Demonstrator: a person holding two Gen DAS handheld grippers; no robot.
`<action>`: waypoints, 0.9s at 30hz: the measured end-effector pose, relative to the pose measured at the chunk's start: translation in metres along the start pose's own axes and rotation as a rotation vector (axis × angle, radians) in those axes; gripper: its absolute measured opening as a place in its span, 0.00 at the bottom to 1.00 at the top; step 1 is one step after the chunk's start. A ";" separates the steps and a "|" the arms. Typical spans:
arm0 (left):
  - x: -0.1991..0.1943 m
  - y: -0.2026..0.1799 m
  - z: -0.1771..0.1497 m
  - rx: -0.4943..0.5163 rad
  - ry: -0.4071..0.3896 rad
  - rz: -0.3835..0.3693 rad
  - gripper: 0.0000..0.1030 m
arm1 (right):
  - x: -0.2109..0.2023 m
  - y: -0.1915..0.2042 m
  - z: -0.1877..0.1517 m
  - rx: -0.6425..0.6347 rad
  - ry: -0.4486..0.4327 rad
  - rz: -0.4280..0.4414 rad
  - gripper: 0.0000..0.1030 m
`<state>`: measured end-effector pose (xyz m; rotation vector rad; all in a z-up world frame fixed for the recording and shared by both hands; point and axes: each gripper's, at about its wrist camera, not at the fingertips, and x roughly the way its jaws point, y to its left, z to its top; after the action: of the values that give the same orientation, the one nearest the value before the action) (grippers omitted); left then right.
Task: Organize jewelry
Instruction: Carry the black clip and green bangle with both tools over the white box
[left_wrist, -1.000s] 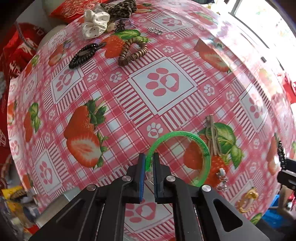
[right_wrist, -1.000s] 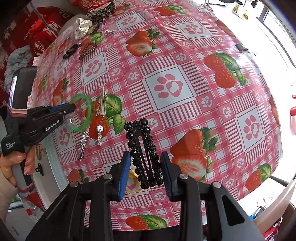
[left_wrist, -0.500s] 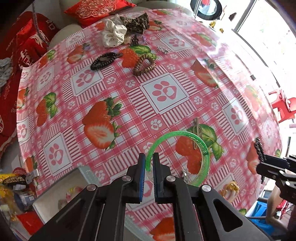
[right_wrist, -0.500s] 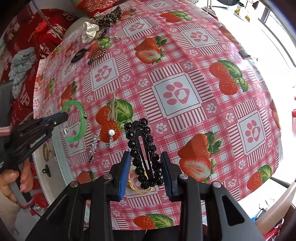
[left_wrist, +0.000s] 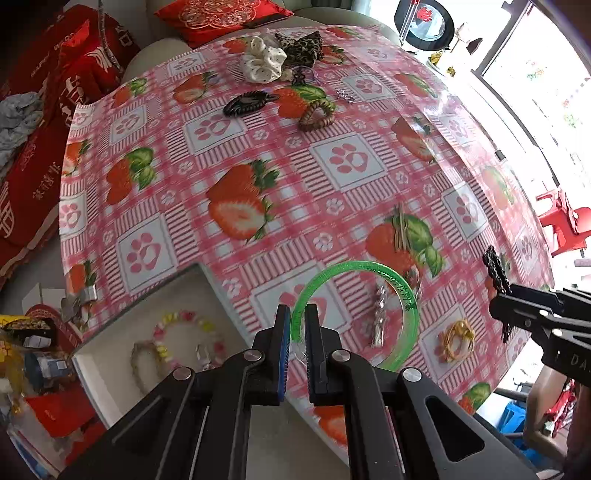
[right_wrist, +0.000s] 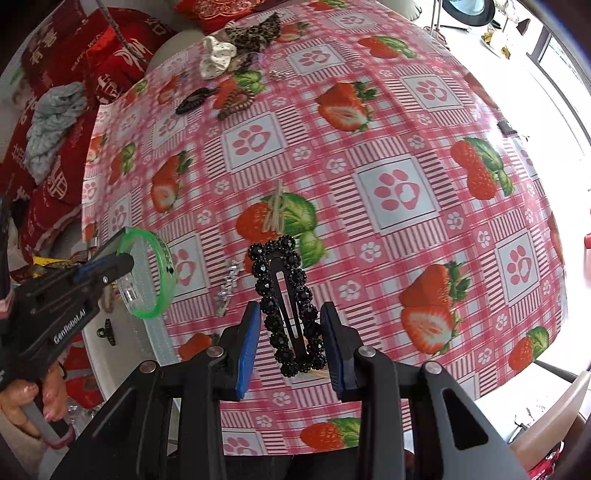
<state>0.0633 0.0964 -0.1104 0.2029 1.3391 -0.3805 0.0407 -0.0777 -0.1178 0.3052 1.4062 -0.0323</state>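
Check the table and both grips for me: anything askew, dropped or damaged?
Nothing damaged or spilled. The left gripper holds the green bangle by its rim; the right gripper holds the black beaded hair clip. Loose pieces are scattered on the tablecloth, and a white box already holds bracelets.

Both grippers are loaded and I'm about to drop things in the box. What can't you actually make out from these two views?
- White box, left wrist view: near end hidden behind the left gripper; contents blurred, only a pastel bead bracelet reads.
- Green bangle: near arc hidden by the fingers.
- Black beaded clip, right wrist view: contact with the right gripper pads unclear.
- Silver piece: too blurred to identify.
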 end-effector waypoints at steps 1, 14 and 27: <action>-0.001 0.002 -0.002 -0.001 0.000 0.000 0.14 | 0.000 0.003 -0.001 -0.001 -0.002 -0.001 0.35; -0.021 0.029 -0.035 -0.059 -0.024 0.024 0.14 | -0.002 0.047 -0.014 -0.065 -0.006 0.021 0.35; -0.041 0.043 -0.108 -0.239 0.006 0.109 0.14 | -0.015 0.067 -0.040 -0.210 0.017 0.088 0.35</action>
<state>-0.0258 0.1807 -0.0978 0.0768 1.3610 -0.1261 0.0128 -0.0063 -0.0960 0.1925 1.3988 0.1896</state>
